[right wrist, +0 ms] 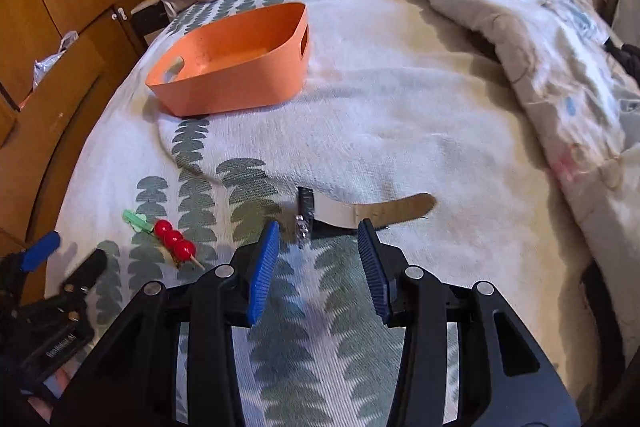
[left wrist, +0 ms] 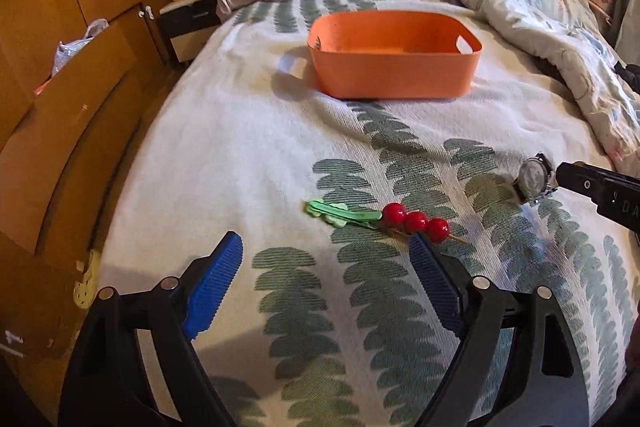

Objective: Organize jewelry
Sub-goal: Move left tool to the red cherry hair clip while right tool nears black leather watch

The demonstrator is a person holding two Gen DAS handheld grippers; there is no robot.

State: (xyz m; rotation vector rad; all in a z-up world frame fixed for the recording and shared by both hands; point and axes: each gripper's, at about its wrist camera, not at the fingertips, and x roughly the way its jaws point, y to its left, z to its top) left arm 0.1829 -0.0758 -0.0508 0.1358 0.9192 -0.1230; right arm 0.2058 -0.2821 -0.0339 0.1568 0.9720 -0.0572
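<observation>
Right gripper [right wrist: 318, 255] spread wide, holding nothing; wristwatch [right wrist: 305, 217] on bed [right wrist: 400, 107] just ahead of fingertips, standing on edge, brown strap trailing right. Left gripper [left wrist: 326, 267] also wide, empty; red-bead hairpin [left wrist: 416, 223] and green clip [left wrist: 340, 213] just ahead, right fingertip nearly touching beads. Orange basket [left wrist: 394, 77] well beyond, apparently empty. Risks: watch toppling on soft bedding, pinching only strap so watch dangles, snagging blanket.
</observation>
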